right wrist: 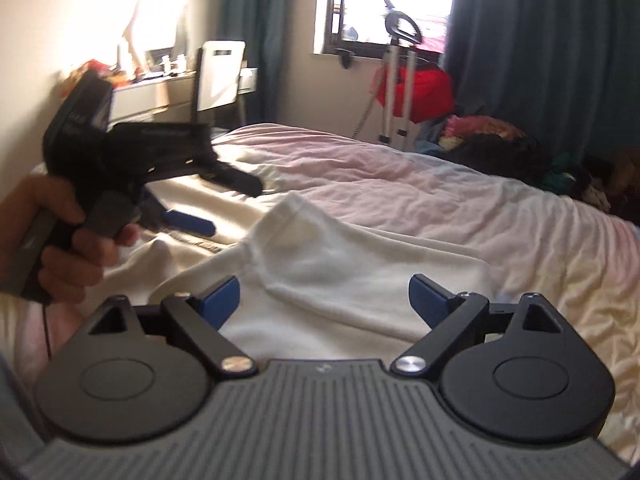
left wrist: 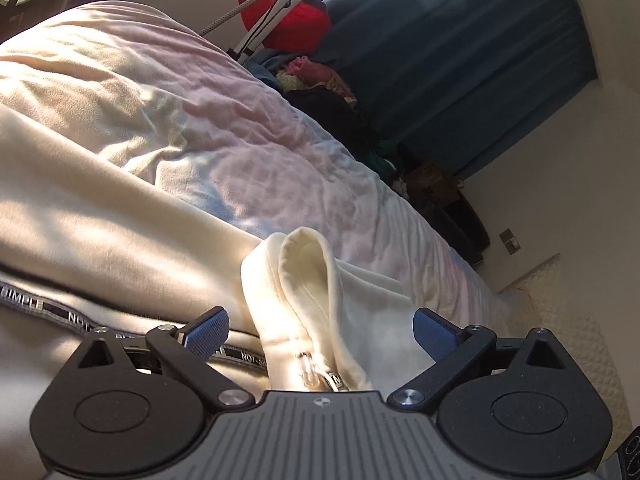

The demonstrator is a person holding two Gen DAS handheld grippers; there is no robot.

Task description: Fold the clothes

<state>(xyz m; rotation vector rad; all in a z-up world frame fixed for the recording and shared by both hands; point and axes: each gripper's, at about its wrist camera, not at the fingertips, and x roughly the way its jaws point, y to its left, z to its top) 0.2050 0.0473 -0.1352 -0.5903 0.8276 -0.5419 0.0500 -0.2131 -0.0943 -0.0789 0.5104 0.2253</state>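
The cream hoodie (right wrist: 332,264) lies spread across the bed (right wrist: 500,216), its body toward the near edge and a folded-over hem or cuff (left wrist: 304,280) standing up in a loop just ahead of the left gripper (left wrist: 320,330). It looks soft, thick and light, likely to sag and slide on itself, so a firm pinch on a seam or the ribbed edge should hold better than loose cloth. The left gripper is wide open with the cloth between its fingers but not pinched. The right gripper (right wrist: 324,296) is also spread wide above the fabric, holding nothing. The hoodie's full outline is cut off by both views, and the printed strap (left wrist: 60,312) reads only partly.
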